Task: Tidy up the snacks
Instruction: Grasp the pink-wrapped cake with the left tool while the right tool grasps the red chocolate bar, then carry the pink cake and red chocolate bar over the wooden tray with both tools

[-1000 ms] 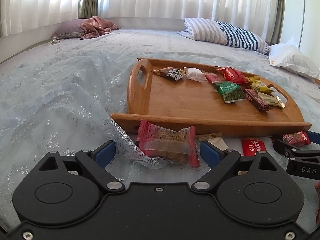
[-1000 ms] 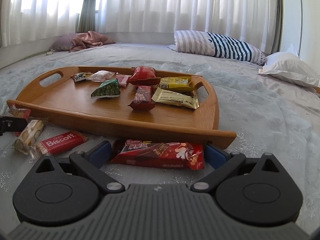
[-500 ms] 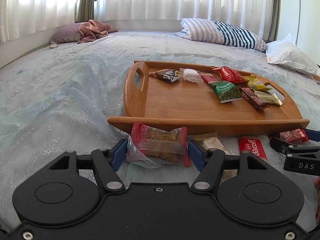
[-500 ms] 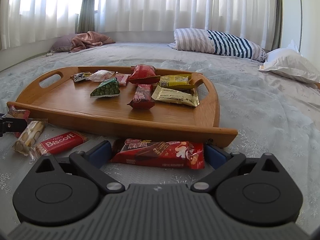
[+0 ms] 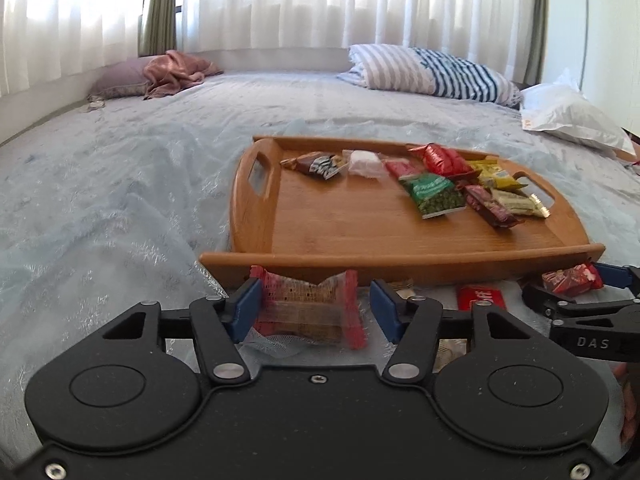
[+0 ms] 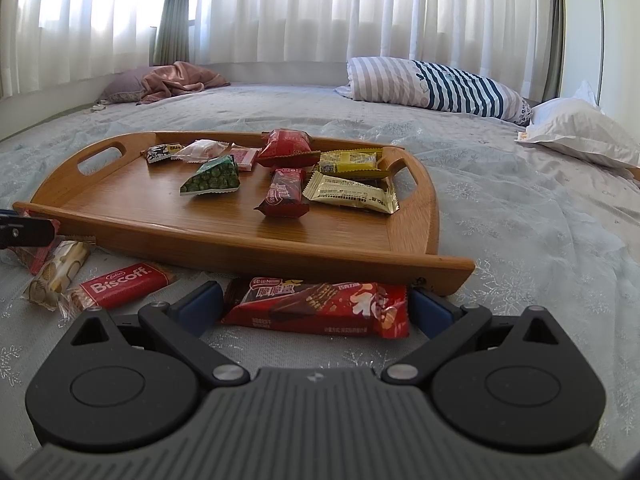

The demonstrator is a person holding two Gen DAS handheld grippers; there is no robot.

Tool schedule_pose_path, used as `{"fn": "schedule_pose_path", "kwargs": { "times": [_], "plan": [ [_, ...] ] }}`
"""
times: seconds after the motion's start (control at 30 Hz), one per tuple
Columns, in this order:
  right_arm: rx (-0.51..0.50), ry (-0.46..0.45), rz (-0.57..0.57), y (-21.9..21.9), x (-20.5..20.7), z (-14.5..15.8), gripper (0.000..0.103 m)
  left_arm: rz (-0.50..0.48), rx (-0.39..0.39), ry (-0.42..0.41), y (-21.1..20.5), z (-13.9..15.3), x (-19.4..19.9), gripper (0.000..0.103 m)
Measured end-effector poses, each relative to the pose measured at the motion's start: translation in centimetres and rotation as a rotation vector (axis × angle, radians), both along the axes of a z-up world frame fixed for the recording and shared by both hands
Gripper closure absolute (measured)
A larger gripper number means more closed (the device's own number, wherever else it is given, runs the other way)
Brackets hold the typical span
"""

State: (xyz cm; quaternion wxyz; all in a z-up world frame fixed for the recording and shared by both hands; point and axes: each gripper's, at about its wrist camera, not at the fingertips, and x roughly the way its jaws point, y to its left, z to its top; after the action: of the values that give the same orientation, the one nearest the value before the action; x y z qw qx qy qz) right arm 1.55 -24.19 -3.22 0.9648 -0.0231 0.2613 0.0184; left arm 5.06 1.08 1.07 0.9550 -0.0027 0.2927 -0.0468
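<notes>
A clear, red-ended cracker packet (image 5: 304, 308) lies on the bedspread in front of the wooden tray (image 5: 360, 236). My left gripper (image 5: 316, 304) straddles it with its jaws closing. The left pad meets the packet's end, and a thin gap shows at the right pad. Between the wide-apart pads of my right gripper (image 6: 316, 304) a red chocolate wafer bar (image 6: 320, 308) lies flat on the bed. The right gripper (image 5: 576, 284) also shows at the left wrist view's right edge. Several snack packets lie on the tray (image 6: 160, 208).
A red Biscoff packet (image 6: 120, 286) and a beige wafer packet (image 6: 56, 272) lie on the bed between the two grippers. A striped pillow (image 6: 436, 84) and a white pillow (image 6: 580, 132) lie far right. A pink blanket (image 6: 180, 78) lies far left.
The left jaws have closed in from wide apart to just around the cracker packet. The right gripper and the wafer bar have not moved.
</notes>
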Motion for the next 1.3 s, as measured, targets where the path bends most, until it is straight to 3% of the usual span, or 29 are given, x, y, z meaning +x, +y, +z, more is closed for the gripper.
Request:
{"fn": "schedule_pose_path", "kwargs": {
  "times": [0.07,0.17,0.23,0.37,0.43,0.67,0.87,0.97,1.3],
  "plan": [
    [0.0,0.0,0.0,0.0,0.0,0.0,0.0,0.017,0.013,-0.004,0.1,-0.2,0.0,0.045],
    [-0.001,-0.001,0.0,0.0,0.0,0.0,0.0,0.038,0.008,0.006,0.6,-0.6,0.1,0.032],
    [-0.001,0.0,0.0,0.0,0.0,0.0,0.0,0.046,-0.004,0.023,1.0,-0.8,0.4,0.029],
    [-0.001,0.0,0.0,0.1,0.0,0.0,0.0,0.044,-0.032,0.04,1.1,-1.0,0.8,0.032],
    [-0.001,0.0,0.0,0.0,0.0,0.0,0.0,0.036,-0.028,0.039,0.8,-1.1,0.9,0.039],
    [-0.025,-0.031,0.004,0.2,-0.6,0.4,0.0,0.016,0.004,0.039,0.1,-1.0,0.7,0.045],
    [-0.114,-0.05,0.043,1.7,-1.8,0.9,0.025,0.003,-0.005,0.033,0.2,-0.4,0.0,0.052],
    [-0.121,-0.052,0.052,2.1,-2.2,0.9,0.032,0.008,-0.017,0.02,0.5,0.1,-0.3,0.054],
    [-0.046,-0.069,-0.011,0.7,-2.7,2.7,0.032,0.018,-0.065,0.007,1.5,1.5,-0.9,0.054]
  ]
}}
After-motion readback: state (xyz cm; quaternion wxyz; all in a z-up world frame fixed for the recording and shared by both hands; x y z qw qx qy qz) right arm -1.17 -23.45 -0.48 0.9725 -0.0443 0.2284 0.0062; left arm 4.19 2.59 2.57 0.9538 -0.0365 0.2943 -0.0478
